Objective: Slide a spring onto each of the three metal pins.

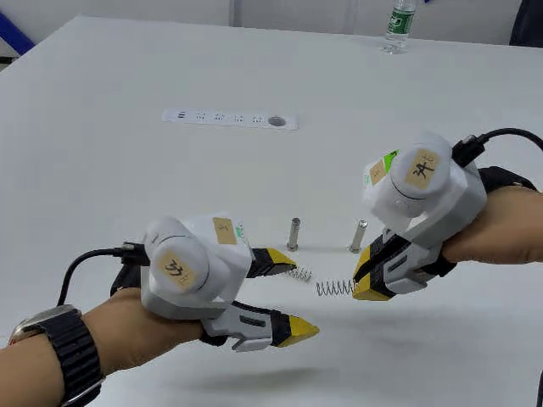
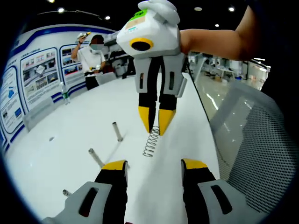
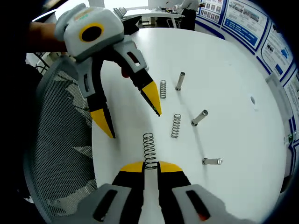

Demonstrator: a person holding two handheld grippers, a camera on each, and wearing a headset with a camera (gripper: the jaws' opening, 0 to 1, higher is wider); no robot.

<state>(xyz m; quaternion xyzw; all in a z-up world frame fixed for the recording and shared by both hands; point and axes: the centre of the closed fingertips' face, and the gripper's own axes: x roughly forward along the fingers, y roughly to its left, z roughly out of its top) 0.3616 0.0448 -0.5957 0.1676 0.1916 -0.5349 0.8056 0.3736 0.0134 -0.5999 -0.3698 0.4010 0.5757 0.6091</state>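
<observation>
One spring [image 3: 149, 150] is pinched by its end in my right gripper [image 3: 150, 165], jaws closed tight on it. Two loose springs [image 3: 176, 125] lie on the white table [image 1: 127, 170] beside the three pins [image 3: 199, 117] — near them, my left gripper [image 1: 305, 295] hangs with its jaws spread wide.

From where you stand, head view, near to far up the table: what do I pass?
Nearest first: wristwatch → spring in the right gripper → pins → power strip → water bottle.
</observation>
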